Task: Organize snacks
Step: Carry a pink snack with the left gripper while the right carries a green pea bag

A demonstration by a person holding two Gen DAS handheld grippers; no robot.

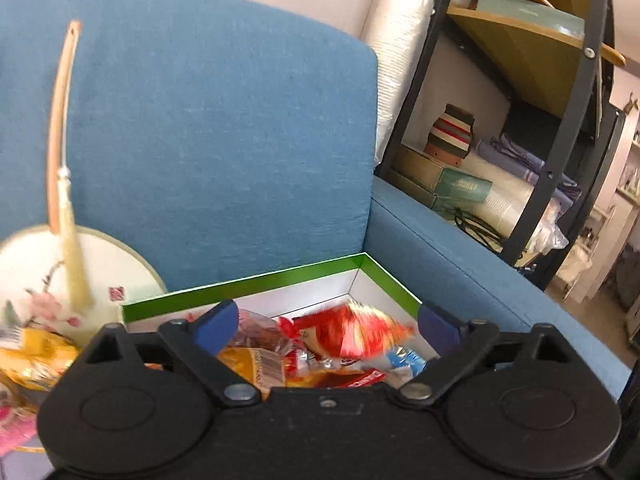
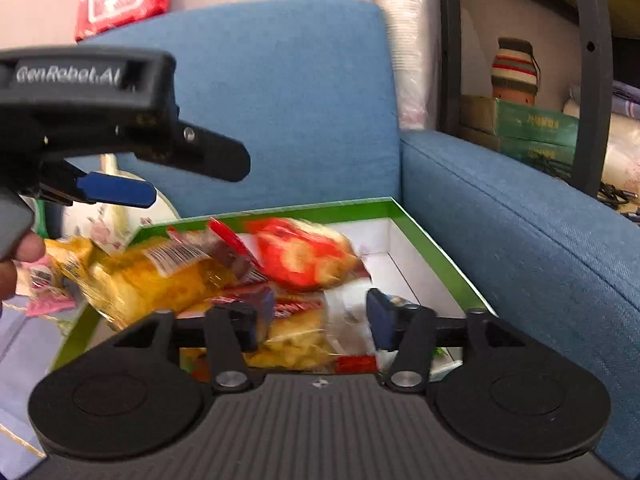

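Both the left gripper (image 1: 328,322) and right gripper (image 2: 312,320) hang released above the snack-filled green box (image 2: 436,248).

Soft, even daylight fills both views, with no hard shadows and no strong glare. Fisheye bending curves the shelf frame (image 1: 560,120) and the sofa back (image 1: 192,120) toward the edges. Motion blur smears the red snack bag (image 2: 304,256) and the yellow packet (image 2: 160,280); distant shelf contents look soft.
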